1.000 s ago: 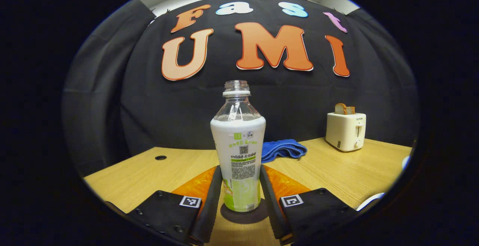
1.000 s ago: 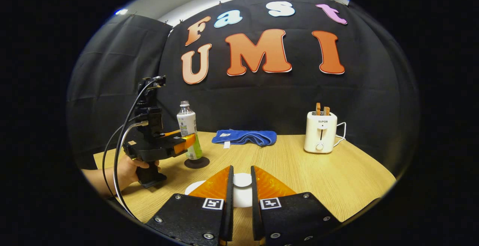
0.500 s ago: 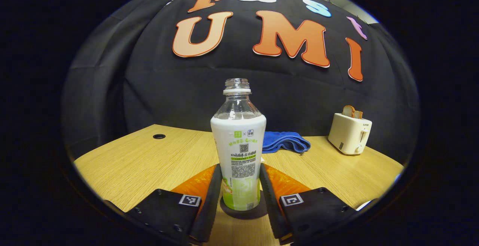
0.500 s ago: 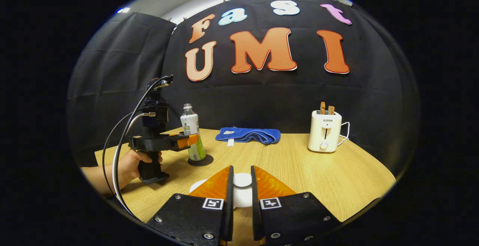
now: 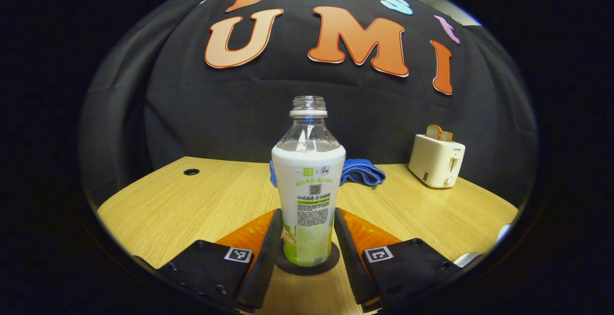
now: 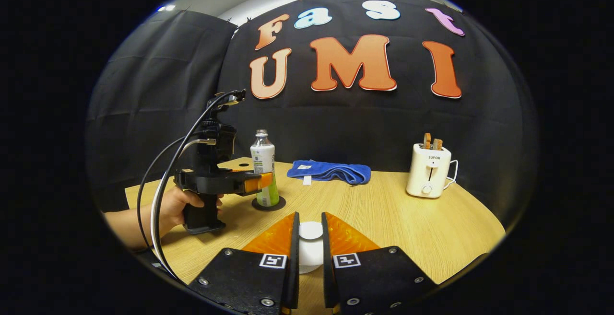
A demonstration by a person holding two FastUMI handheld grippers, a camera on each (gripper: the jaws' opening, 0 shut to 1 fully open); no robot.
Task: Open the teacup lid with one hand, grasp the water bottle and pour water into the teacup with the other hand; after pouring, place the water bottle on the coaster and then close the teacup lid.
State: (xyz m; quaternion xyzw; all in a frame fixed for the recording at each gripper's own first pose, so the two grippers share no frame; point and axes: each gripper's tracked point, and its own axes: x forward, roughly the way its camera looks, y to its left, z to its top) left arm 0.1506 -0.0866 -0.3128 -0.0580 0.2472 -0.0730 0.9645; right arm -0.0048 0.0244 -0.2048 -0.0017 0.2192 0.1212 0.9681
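Observation:
The uncapped water bottle [image 5: 308,195], with a white and green label, stands upright on the dark round coaster [image 5: 331,263]. My left gripper [image 5: 307,228] has its orange fingers [image 5: 249,231] against both sides of the bottle's lower half. The right gripper view shows the same bottle [image 6: 264,166] on the coaster [image 6: 261,205], with the left gripper [image 6: 261,180] held by a hand. My right gripper [image 6: 310,238] is shut on the knob of the white teacup lid [image 6: 311,231]. A white piece of the teacup [image 5: 467,258] shows at the right edge; what lies under the lid is hidden.
A folded blue cloth [image 6: 331,171] lies at the back of the wooden table [image 6: 407,228]. A cream toaster [image 6: 429,176] with bread slices stands at the back right. A cable hole [image 5: 191,172] sits near the far left corner. Black cables [image 6: 163,195] trail from the left gripper.
The left gripper has lowered the bottle so that its base now rests on the coaster. The right gripper has kept the lid and shifted slightly; the white rim beside its left finger is now hidden.

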